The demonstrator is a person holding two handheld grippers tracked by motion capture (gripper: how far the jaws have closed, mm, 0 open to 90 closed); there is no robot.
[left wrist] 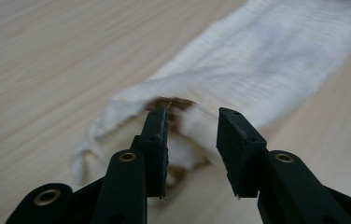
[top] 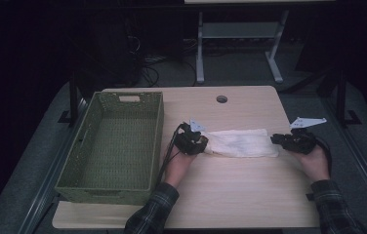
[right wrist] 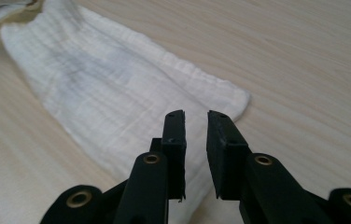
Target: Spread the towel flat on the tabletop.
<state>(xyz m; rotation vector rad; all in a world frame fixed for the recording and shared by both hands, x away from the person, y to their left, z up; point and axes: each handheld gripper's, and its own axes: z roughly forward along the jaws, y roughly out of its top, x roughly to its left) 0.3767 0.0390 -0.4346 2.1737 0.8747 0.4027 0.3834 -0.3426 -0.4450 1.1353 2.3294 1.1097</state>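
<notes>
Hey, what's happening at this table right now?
A person is working a folded white cloth on a wooden table with a handheld gripper in each hand. The left gripper sits at the cloth's bunched end with its fingers apart, some fabric between them but not pinched. The right gripper is at the opposite end, fingers slightly apart above the cloth's edge. A green woven basket stands to the left, with nothing in it.

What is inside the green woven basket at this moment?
The green woven basket on the table shows only its bare woven floor, with nothing lying in it. The strip just behind its near wall is hidden. The white cloth lies outside, beside it.
</notes>
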